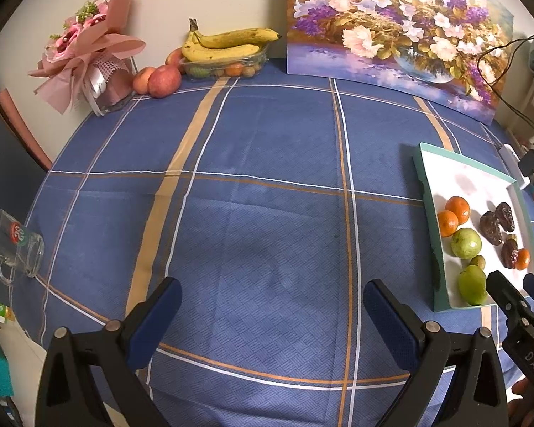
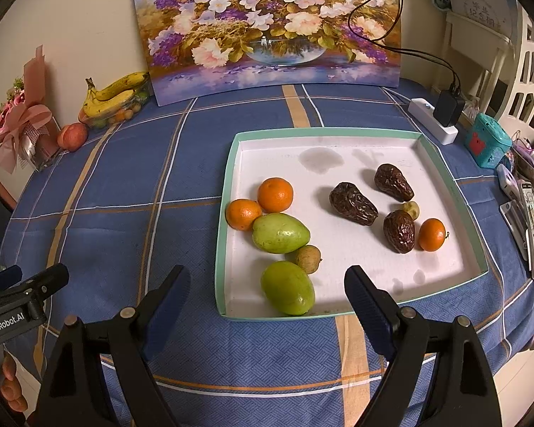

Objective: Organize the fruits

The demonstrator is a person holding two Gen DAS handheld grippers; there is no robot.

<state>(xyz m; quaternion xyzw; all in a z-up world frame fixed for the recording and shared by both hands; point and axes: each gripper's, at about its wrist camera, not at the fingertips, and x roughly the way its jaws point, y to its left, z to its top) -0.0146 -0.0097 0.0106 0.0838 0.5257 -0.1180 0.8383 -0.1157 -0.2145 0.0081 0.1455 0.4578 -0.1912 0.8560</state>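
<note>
A shallow white tray with a teal rim [image 2: 231,163] lies on the blue checked tablecloth; it also shows at the right of the left wrist view [image 1: 427,178]. In it lie two green fruits [image 2: 288,287] [image 2: 280,232], three oranges [image 2: 275,194], three dark wrinkled fruits [image 2: 352,203] and two small brownish ones [image 2: 308,258]. My right gripper [image 2: 267,295] is open and empty, at the tray's near edge, around the nearest green fruit without touching it. My left gripper [image 1: 272,302] is open and empty over bare cloth, left of the tray.
A clear container with bananas [image 1: 228,44] and small fruits stands at the back left, with apples [image 1: 163,81] and a pink bouquet [image 1: 89,49] beside it. A flower painting [image 2: 267,25] leans on the wall. A glass mug [image 1: 14,245] lies at the left edge. Charger and clutter [image 2: 445,106] are at the right.
</note>
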